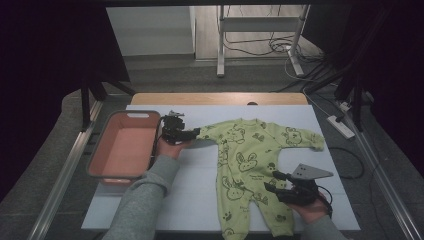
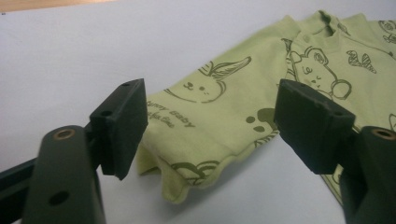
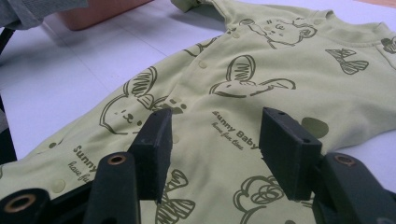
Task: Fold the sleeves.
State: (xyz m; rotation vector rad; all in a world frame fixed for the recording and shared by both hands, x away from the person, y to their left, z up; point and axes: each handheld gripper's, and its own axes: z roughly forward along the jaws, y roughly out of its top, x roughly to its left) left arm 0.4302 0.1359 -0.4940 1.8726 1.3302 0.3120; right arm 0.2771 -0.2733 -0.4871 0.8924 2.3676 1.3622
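A light green baby romper [image 1: 250, 160] with dark bunny and bear prints lies flat on the white table cover, sleeves spread and legs toward me. My left gripper [image 1: 196, 133] is at the end of the romper's left sleeve. In the left gripper view that sleeve's cuff [image 2: 187, 182] lies between the jaws of the left gripper [image 2: 210, 112], which stand wide and do not press on it. My right gripper [image 1: 270, 181] hovers at the romper's right leg. In the right gripper view the right gripper [image 3: 215, 140] is open just above the printed cloth [image 3: 261, 79].
A salmon-coloured bin [image 1: 100, 150] stands at the table's left, close beside the left hand, and its corner [image 3: 102, 11] appears in the right gripper view. The white cover [image 1: 195, 165] lies bare between bin and romper. Cables and a stand sit on the floor behind.
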